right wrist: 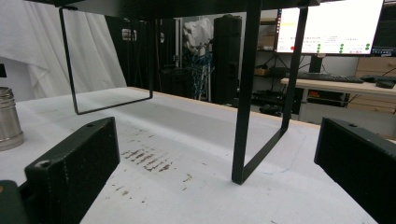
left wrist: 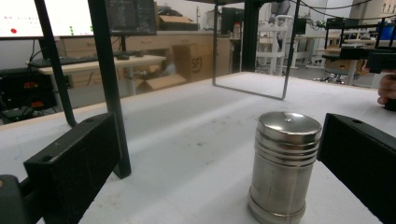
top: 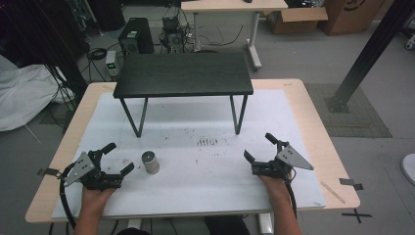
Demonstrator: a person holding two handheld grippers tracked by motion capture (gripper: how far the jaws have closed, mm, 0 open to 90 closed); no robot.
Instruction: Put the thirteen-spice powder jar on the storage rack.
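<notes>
I have 2 grippers low over the white table (top: pixel 303 122). My left gripper (top: pixel 119 157) gapes wide beside the steel canister (top: pixel 150 162), probably not touching. My right gripper (top: pixel 260 147) hangs open, empty. A skewed close could tip the canister over.

A lab: monitors (right wrist: pixel 329 28), a computer tower (top: pixel 136 35), cardboard boxes (top: pixel 296 19), floor cables (top: pixel 98 54).

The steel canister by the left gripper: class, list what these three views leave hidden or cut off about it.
- steel canister: its far side faces away from the left gripper view.
- Its base is cut off by that view's bottom edge.
- Right gripper view: the frame's left edge crops it.
- High view: too small to show lid details.
</notes>
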